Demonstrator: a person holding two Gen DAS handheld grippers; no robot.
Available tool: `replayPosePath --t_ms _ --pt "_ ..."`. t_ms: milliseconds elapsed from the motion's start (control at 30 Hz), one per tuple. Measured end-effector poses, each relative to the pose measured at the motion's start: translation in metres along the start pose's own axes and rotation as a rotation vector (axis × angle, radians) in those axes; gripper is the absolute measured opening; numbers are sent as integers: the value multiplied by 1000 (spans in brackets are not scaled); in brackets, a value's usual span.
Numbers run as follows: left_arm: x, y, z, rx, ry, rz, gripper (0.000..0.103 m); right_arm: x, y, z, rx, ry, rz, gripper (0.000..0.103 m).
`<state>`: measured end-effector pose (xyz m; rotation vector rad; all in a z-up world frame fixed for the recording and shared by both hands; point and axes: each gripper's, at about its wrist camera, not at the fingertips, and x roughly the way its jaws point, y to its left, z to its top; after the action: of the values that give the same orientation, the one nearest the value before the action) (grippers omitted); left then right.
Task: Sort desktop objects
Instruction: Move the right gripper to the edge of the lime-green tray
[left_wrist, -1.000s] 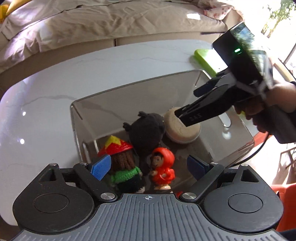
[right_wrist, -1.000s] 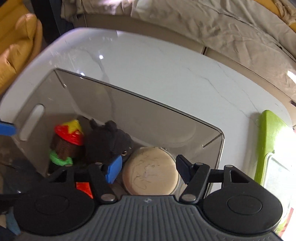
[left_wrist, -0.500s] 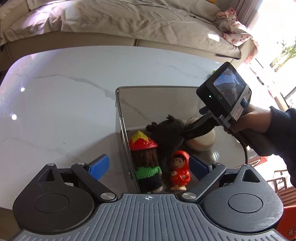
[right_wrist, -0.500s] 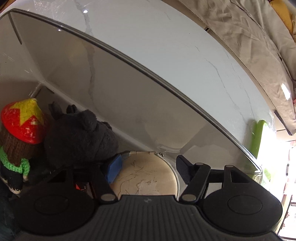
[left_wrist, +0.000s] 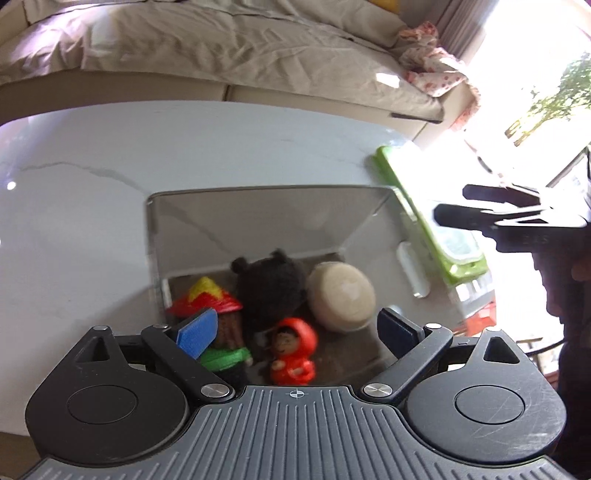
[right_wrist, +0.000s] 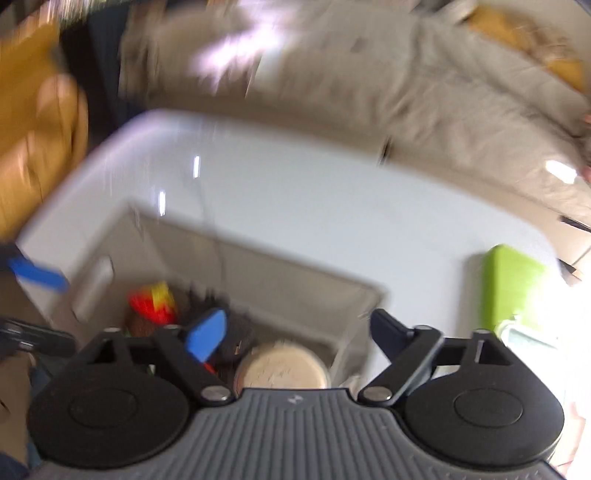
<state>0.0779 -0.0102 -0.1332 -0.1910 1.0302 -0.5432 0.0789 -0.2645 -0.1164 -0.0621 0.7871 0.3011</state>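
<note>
A clear grey bin (left_wrist: 258, 192) on the white marble table holds a knitted doll with a red and yellow hat (left_wrist: 207, 299), a black plush (left_wrist: 269, 288), a red hooded figurine (left_wrist: 293, 347) and a beige round disc (left_wrist: 341, 295). My left gripper (left_wrist: 295, 332) hovers open over the bin's near side, with nothing between its fingers. My right gripper (right_wrist: 297, 332) is above the bin's right end, its jaws opening and empty. The disc (right_wrist: 282, 369) lies below it in the bin (right_wrist: 288, 258). In the left wrist view, the right gripper (left_wrist: 454, 203) shows at the right edge, held by a hand.
A lime green tray (left_wrist: 424, 206) lies on the table right of the bin, also in the right wrist view (right_wrist: 513, 280). A beige covered sofa (left_wrist: 221, 48) runs behind the table. The right wrist view is motion-blurred.
The right gripper has risen out of the bin and away to the right, leaving the beige disc inside, and its jaws have widened. The left gripper has swung back over the bin.
</note>
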Motion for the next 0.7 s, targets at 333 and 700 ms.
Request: replayPosePath --t_ms 333,700 --pt "103 -157 8 110 -67 -537 100 -53 -231 -224 1049 -467 80 96" --pt "191 -195 -49 275 -83 -400 101 66 -257 -308 1605 -441 282 96"
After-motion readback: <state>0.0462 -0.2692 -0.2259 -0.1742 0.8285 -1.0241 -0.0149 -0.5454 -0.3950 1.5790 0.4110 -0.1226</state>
